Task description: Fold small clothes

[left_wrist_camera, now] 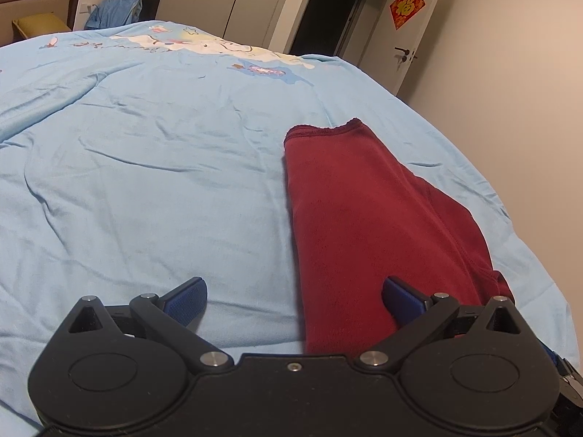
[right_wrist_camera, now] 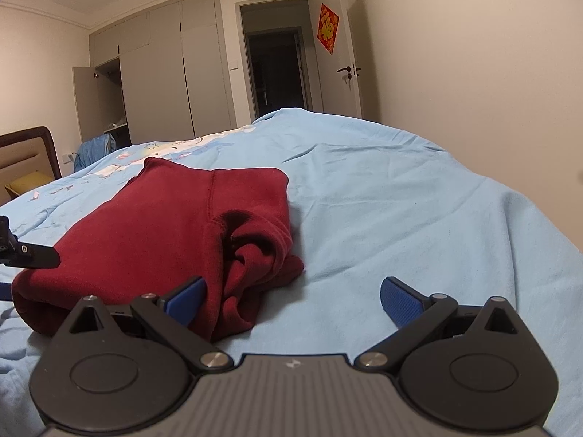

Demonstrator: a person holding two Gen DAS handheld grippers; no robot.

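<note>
This is a bedroom in a home. A bed [left_wrist_camera: 145, 145] under a pale blue cartoon-print sheet fills both views. Beyond the bed stands a built-in wardrobe [right_wrist_camera: 164, 73] with one door ajar, and beside that a dark doorway [right_wrist_camera: 277, 73]. A padded headboard [right_wrist_camera: 25, 153] sits at the bed's left end. A red paper decoration [left_wrist_camera: 407, 5] hangs on the open door [right_wrist_camera: 335, 69] by the doorway.

A bed [right_wrist_camera: 400, 189] under a pale blue sheet fills the room. Beyond it stand grey wardrobes [right_wrist_camera: 164, 73], one door ajar; right of them, a dark doorway [right_wrist_camera: 277, 69] and plain cream walls [right_wrist_camera: 473, 73].
</note>
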